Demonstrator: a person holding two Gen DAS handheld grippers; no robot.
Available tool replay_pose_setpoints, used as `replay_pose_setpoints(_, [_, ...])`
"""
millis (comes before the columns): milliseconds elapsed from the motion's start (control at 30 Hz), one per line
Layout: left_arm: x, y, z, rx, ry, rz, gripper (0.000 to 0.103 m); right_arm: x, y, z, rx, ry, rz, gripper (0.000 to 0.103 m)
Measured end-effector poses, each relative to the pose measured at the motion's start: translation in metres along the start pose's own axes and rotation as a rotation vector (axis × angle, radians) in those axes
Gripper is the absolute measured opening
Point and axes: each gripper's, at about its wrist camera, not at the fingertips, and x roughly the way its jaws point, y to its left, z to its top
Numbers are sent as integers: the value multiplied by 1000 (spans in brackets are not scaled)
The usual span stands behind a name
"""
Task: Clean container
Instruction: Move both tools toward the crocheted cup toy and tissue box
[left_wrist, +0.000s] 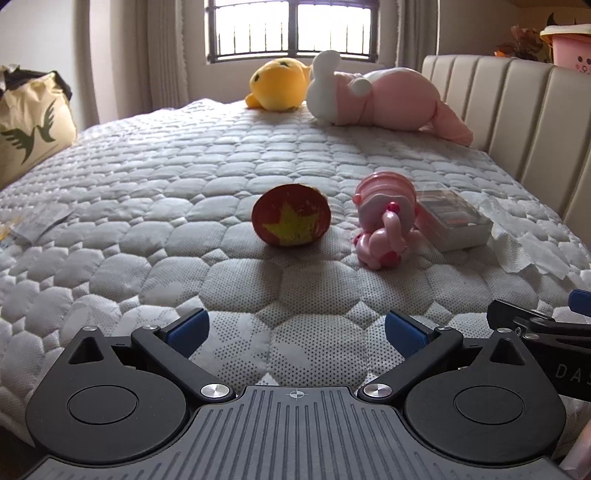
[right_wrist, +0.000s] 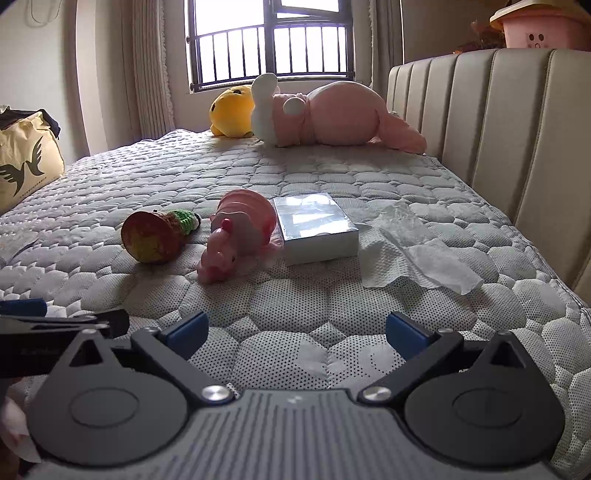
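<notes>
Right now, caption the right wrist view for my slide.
Open right gripper faces clear plastic box and white paper towel on quilted mattress.

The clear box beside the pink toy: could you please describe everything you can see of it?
The clear box is a flat, rectangular case of glossy, transparent-looking plastic, its lid closed and reflecting the window. It lies flat on the quilted mattress, its left edge close against the pink toy, contact unclear. A crumpled paper towel lies along its right side. Neither gripper touches it.
</notes>
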Motion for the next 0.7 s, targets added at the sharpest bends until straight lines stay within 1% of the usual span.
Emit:
replay_pose_setpoints(133, [9, 7, 0, -29, 50, -21, 103, -3, 2, -2, -11, -12, -25, 103])
replay_pose_setpoints(200, [7, 12, 6, -41, 43, -33, 103, -5, 3, -4, -16, -18, -38, 103])
replay_pose_setpoints(267, [1, 0, -1, 9, 9, 5, 103, -2, -2, -1, 0, 7, -15, 103])
replay_pose_setpoints(300, [3, 1, 0, 7, 15, 0, 103, 0, -4, 0, 8, 20, -3, 103])
replay_pose_setpoints(367, [5, -1, -4, 6, 15, 2, 103, -1, -3, -1, 9, 9, -13, 103])
replay_pose_setpoints(400, [9, -4, -10, 20, 9, 4, 103, -2, -6, 0, 17, 6, -11, 103])
replay_pose_setpoints(700, [16, -4, -12, 33, 29, -2, 103, 2, -9, 0, 44, 29, -24, 103])
